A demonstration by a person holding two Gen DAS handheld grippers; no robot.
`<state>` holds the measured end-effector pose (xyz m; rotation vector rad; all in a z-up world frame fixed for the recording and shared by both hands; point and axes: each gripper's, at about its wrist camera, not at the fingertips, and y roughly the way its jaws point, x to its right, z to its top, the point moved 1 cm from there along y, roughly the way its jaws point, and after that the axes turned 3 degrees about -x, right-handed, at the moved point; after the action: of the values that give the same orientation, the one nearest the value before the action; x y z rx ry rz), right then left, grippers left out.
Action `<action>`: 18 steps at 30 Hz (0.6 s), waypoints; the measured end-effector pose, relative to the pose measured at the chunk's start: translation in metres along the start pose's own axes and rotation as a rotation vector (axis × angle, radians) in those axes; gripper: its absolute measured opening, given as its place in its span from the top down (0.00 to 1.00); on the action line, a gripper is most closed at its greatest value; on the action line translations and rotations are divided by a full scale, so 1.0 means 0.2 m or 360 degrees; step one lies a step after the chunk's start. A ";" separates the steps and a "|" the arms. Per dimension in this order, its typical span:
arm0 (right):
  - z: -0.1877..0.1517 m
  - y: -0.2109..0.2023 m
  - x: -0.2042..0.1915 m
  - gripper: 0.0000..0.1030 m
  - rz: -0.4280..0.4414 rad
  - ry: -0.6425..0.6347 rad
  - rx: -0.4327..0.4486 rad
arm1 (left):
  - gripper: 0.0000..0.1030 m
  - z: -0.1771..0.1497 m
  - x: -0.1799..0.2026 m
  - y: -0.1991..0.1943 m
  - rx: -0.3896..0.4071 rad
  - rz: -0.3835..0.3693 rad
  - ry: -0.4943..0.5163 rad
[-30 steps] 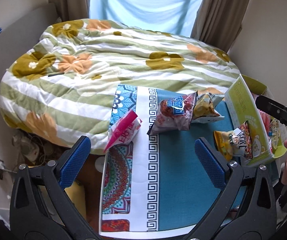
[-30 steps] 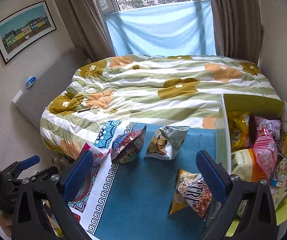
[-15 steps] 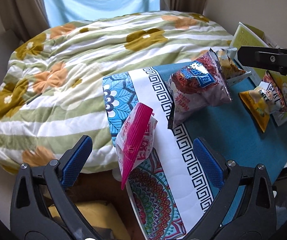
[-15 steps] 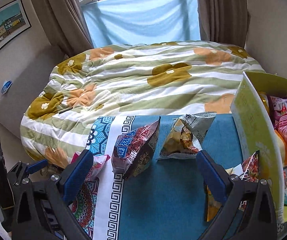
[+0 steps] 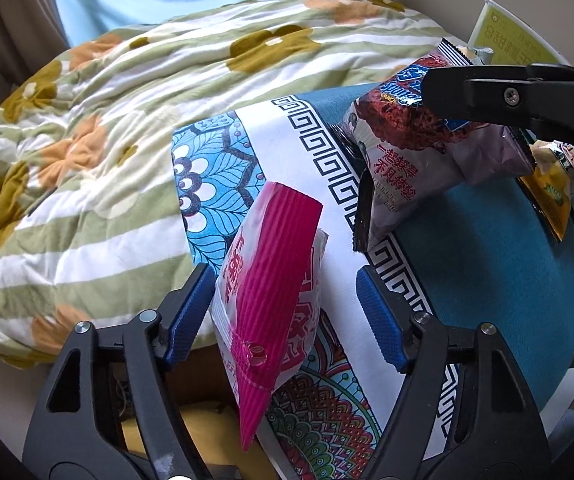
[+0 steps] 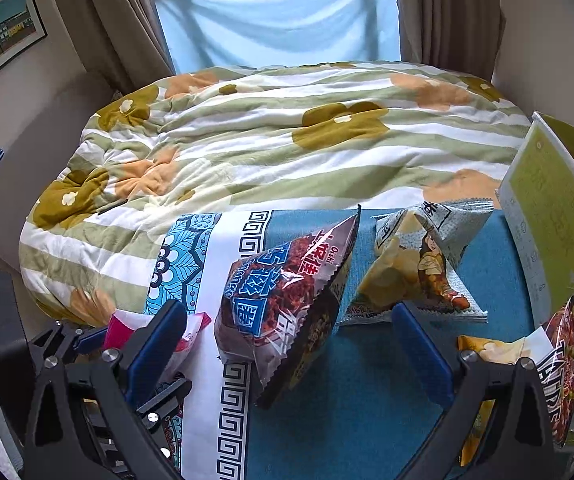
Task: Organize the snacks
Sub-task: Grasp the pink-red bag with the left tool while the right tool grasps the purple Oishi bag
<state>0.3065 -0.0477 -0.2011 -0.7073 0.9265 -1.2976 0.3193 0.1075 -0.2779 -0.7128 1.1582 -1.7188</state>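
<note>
A pink and white snack bag (image 5: 271,300) stands on the patterned cloth (image 5: 311,168), between the blue pads of my open left gripper (image 5: 283,312); the pads do not clearly press it. It also shows in the right wrist view (image 6: 191,332). A dark red snack bag (image 6: 287,300) stands between the fingers of my open right gripper (image 6: 287,348), untouched; it also shows in the left wrist view (image 5: 415,152). A grey and yellow chip bag (image 6: 419,264) stands behind it. A yellow and black bag (image 6: 527,364) leans against the green box (image 6: 559,216).
The cloth lies on a low table against a bed with a floral striped quilt (image 6: 271,136). The green box at the right holds more snacks. The right gripper's finger (image 5: 503,92) crosses the left wrist view. A curtained window (image 6: 283,16) is behind.
My left gripper has moved in around the pink bag and its jaws have narrowed. My right gripper has come forward and lower around the dark red bag.
</note>
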 end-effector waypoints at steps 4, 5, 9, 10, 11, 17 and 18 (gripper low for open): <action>0.01 0.06 -0.01 0.01 -0.0004 -0.0018 -0.0015 | 0.54 0.02 -0.02 0.03 -0.0014 -0.0009 0.0013; 0.01 0.07 -0.01 0.01 -0.0007 -0.0021 -0.0019 | 0.55 0.02 -0.03 0.03 -0.0012 -0.0017 0.0003; 0.02 0.12 -0.02 0.01 -0.0023 -0.0040 -0.0045 | 0.58 0.03 -0.05 0.03 -0.0016 -0.0037 -0.0008; 0.03 0.13 -0.03 0.01 -0.0031 -0.0045 -0.0050 | 0.59 0.03 -0.06 0.03 -0.0018 -0.0044 -0.0014; 0.03 0.14 -0.03 0.01 -0.0036 -0.0049 -0.0054 | 0.60 0.03 -0.06 0.03 -0.0019 -0.0054 -0.0026; 0.04 0.20 -0.06 0.01 -0.0060 -0.0101 -0.0089 | 0.61 0.03 -0.12 0.01 -0.0034 -0.0115 -0.0152; 0.04 0.21 -0.07 0.01 -0.0066 -0.0110 -0.0092 | 0.61 0.03 -0.13 0.02 -0.0035 -0.0127 -0.0177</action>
<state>0.3339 -0.0286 -0.2314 -0.8153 0.9002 -1.2787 0.3367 0.1289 -0.2776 -0.8669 1.0861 -1.7119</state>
